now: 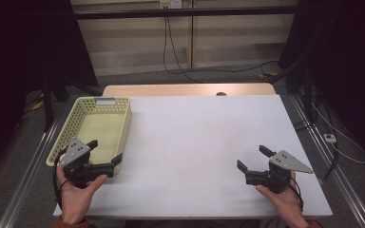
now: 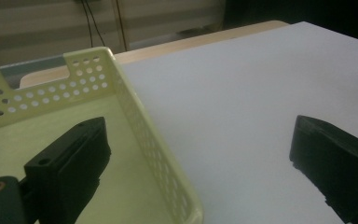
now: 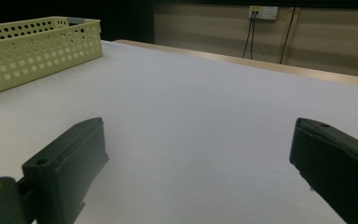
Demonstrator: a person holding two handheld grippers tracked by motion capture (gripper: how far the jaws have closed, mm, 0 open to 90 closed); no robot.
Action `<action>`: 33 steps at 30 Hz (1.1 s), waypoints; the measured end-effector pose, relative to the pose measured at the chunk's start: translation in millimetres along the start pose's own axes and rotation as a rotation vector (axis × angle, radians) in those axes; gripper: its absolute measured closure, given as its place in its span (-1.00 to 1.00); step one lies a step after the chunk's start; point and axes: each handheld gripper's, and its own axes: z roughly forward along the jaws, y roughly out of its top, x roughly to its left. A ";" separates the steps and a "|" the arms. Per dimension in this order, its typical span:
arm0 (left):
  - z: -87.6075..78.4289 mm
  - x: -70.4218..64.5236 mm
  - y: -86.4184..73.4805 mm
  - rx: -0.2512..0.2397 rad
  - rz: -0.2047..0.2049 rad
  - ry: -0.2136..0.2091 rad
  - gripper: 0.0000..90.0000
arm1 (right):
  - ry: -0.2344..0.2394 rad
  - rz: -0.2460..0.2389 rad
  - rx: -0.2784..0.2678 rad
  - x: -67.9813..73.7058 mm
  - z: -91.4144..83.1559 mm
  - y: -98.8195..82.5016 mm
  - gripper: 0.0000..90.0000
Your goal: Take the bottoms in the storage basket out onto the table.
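Two handheld grippers, both spread and holding nothing: left gripper (image 1: 105, 151) straddles the near right rim of the pale-green perforated basket (image 1: 78, 118) at nine o'clock, seemingly poised to grip; right gripper (image 1: 253, 157) waits at four o'clock on the white table (image 1: 199, 137).

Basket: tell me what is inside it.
The basket holds no items on its visible floor. The left tool straddles its right wall, and one jaw hides part of the near floor.
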 end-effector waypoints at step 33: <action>-52.4 61.1 2.5 0.060 -0.033 0.158 -0.83 | 0.010 -0.002 0.007 5.3 5.3 2.8 -0.92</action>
